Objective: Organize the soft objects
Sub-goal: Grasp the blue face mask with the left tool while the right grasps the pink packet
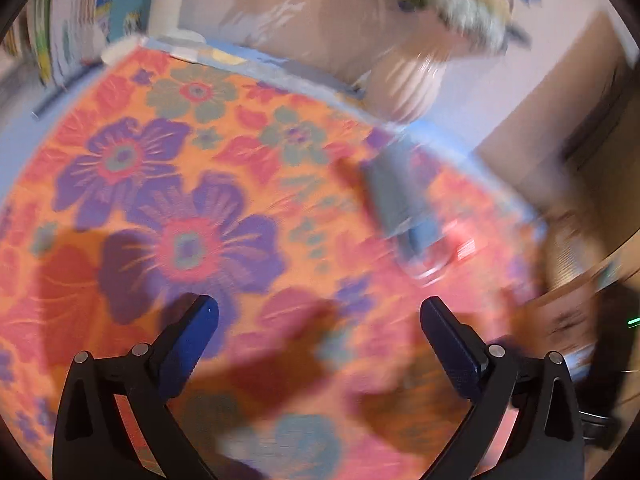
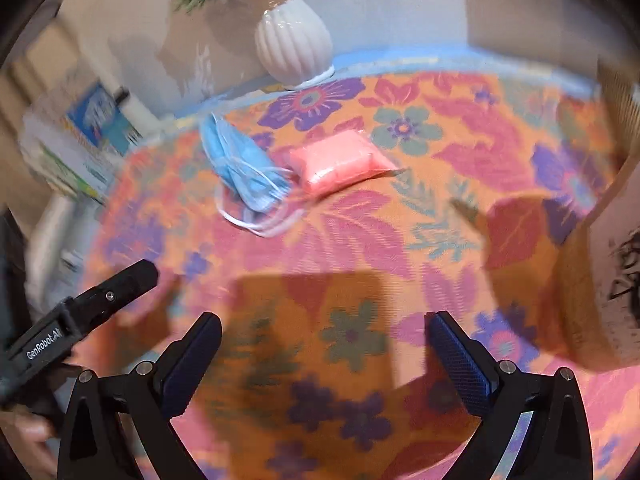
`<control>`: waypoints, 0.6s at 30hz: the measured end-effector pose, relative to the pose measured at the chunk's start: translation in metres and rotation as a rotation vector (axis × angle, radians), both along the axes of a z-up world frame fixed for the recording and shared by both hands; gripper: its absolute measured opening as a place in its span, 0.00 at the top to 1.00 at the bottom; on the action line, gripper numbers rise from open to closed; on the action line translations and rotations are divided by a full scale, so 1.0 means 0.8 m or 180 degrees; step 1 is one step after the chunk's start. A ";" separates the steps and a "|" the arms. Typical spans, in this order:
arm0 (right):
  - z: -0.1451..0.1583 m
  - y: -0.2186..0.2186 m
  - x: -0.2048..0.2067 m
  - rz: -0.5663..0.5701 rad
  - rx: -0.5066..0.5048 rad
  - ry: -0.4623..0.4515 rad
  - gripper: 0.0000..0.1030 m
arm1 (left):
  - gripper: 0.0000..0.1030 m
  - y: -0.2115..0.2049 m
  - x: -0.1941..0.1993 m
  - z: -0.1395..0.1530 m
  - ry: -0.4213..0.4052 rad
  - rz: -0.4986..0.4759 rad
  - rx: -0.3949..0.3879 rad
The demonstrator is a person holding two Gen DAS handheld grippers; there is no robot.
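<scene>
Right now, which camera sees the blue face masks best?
The right wrist view: the blue face masks lie sharp and whole beside the pink packet, white ear loops visible. The left wrist view shows only a blurred grey-blue smear, probably the masks.

Masks (image 2: 240, 168) left of pouch (image 2: 340, 162), prob. touching.

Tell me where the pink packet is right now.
In the right wrist view the pink packet lies on the floral cloth, upper centre, touching the blue masks on its left, in front of the white vase.
</scene>
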State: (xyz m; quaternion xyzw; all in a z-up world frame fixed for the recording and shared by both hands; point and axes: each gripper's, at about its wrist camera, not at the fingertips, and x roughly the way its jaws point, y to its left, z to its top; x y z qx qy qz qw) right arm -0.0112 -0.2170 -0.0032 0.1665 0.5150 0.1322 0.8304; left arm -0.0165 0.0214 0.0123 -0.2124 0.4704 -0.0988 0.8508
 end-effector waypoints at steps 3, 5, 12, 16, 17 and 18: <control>0.010 -0.029 0.018 -0.0236 0.0796 0.0116 0.00 | 0.02 -0.006 0.021 0.030 -0.0156 -0.0039 -0.0189; 0.013 -0.043 0.036 -0.0504 0.0861 0.0270 0.00 | 0.02 -0.020 0.041 0.041 -0.0207 -0.0099 -0.0130; 0.005 -0.047 0.088 -0.0852 0.0644 0.0455 0.00 | 0.09 -0.057 0.097 0.011 -0.0142 -0.0072 0.0093; -0.004 -0.044 0.105 -0.0979 0.0591 0.0418 0.02 | 0.28 -0.069 0.111 -0.010 -0.0111 -0.0177 0.0257; -0.001 -0.037 0.107 -0.0975 0.0524 0.0344 0.08 | 0.35 -0.072 0.113 -0.014 -0.0109 -0.0183 0.0312; 0.001 -0.027 0.109 -0.0928 0.0478 0.0284 0.12 | 0.54 -0.075 0.116 -0.016 -0.0121 -0.0205 0.0394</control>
